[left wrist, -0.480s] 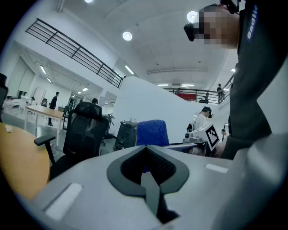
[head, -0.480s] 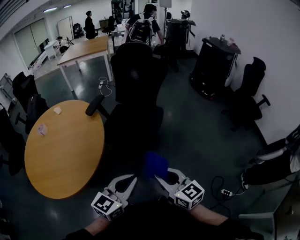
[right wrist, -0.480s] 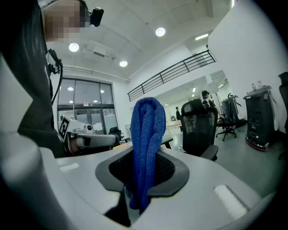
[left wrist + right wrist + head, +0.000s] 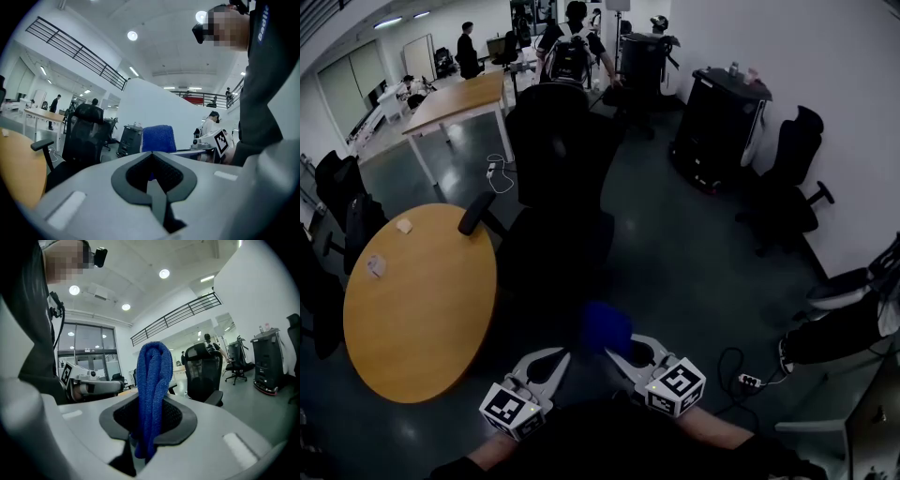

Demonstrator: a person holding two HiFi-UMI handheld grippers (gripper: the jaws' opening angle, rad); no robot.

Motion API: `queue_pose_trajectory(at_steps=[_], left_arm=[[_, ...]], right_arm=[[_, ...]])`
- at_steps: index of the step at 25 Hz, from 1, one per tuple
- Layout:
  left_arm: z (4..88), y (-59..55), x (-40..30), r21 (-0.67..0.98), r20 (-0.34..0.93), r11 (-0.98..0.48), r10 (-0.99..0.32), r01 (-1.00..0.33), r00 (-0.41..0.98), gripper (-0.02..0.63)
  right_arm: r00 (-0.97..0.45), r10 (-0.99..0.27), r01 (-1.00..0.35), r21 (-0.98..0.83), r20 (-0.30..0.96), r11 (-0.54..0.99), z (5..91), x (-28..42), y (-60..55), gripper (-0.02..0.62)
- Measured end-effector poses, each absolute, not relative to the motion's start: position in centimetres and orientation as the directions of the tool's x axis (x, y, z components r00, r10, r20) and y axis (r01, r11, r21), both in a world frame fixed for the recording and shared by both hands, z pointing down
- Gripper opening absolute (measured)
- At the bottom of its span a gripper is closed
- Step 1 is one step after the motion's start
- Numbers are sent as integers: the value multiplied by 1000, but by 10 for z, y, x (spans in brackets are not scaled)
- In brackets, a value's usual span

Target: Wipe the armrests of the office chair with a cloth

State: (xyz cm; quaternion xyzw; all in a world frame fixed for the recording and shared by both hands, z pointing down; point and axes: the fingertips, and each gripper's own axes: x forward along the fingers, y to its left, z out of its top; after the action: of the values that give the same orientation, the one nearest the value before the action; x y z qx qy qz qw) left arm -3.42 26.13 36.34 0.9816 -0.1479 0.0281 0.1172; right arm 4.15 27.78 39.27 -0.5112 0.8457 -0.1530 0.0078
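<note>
Right gripper view: the blue cloth (image 4: 152, 376) is pinched by the right gripper (image 4: 149, 420). Beside it, the left gripper (image 4: 154, 176) is pressed together (nothing between).

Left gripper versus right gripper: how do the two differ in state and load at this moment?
The right gripper is shut on the blue cloth, which stands up out of its jaws; the left gripper has its jaws together with nothing between them. In the head view the right gripper sits lower right, the left gripper lower left. Shared: both are held low, short of the office chair, touching neither armrest.
</note>
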Motion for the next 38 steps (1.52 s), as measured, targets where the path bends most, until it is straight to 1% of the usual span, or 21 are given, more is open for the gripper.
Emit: queue_pose_trajectory(at_steps=[7,12,17,22,30,38], left_arm=[[368,256,-3,216,104,-930,-280,-296,954,20],[371,253,32,212,132,-924,-294,-317,947,20],[374,255,65,212,157,-917,-308,-337,938,20],[374,251,81,205,161,-919,-308,-337,938,20],[391,216,91,235,144,-919,-289,-316,946,20],[407,126,93,289,111,-920,-242,-264,964,20]], right_arm=[[-473,-872,-860,-282,125,426,393,72,274,87],[-478,-871,-853,-299,115,428,401,110,270,87],[-472,-872,-850,-330,134,410,419,152,271,87],[-469,-871,-853,-330,144,405,425,174,268,87],[-447,-878,-868,-319,171,380,433,184,234,87],[-368,-905,-910,-281,215,304,431,189,158,87]])
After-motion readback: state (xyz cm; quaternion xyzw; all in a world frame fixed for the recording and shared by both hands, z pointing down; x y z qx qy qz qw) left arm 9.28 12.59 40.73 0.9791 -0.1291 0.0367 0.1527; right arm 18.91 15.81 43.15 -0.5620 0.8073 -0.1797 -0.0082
